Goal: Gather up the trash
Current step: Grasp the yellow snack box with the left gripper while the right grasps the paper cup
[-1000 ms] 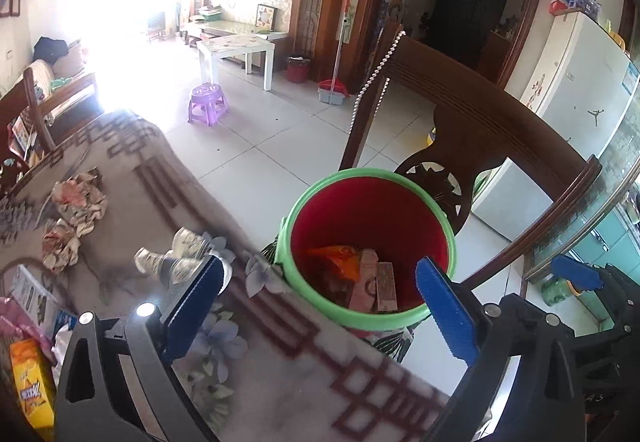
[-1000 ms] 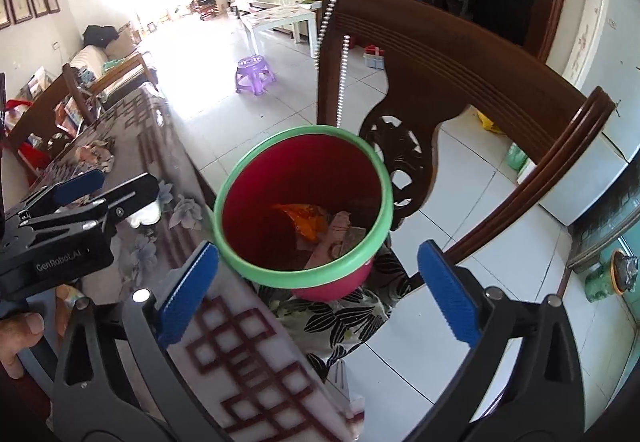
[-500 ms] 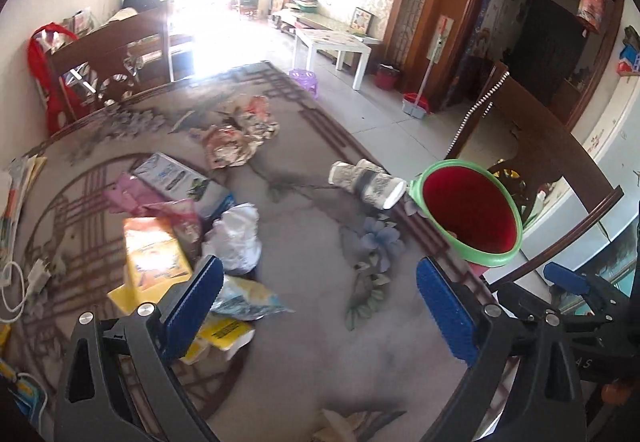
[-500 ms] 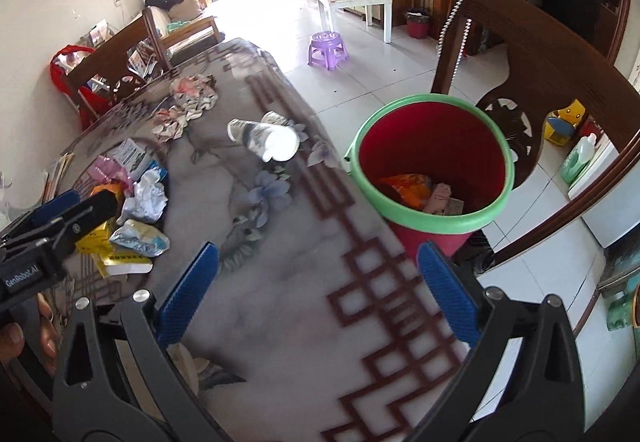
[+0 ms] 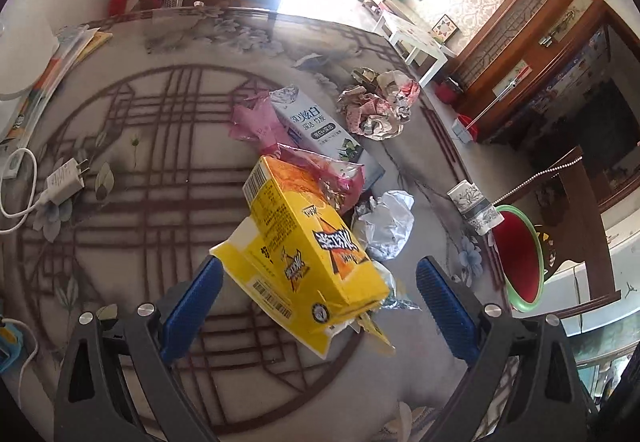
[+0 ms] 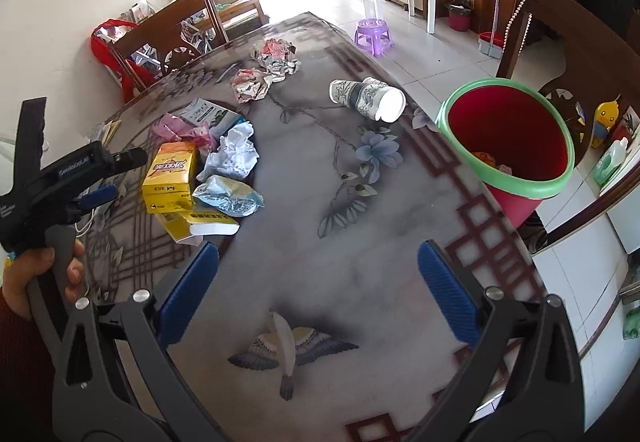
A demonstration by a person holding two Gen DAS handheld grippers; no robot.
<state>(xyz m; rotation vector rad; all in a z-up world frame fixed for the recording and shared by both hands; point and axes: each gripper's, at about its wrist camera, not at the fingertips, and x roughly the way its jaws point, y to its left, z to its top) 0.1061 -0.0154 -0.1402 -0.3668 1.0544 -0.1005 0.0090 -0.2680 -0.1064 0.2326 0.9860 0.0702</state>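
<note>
On the round patterned table, a white charger plug lies at the far left, well apart from the litter. The left gripper hangs wide open over a yellow carton stacked on a flatter yellow box, gripping nothing. Behind it lie a pink wrapper, a pale toothpaste box and crumpled printed paper; a white crumpled wad and a silvery packet sit just beside the carton. Further right a patterned paper cup lies on its side near the table edge. The right gripper is also spread wide and empty above bare tabletop. At far right the red bin with a green rim stands on a chair, with some trash inside.
</note>
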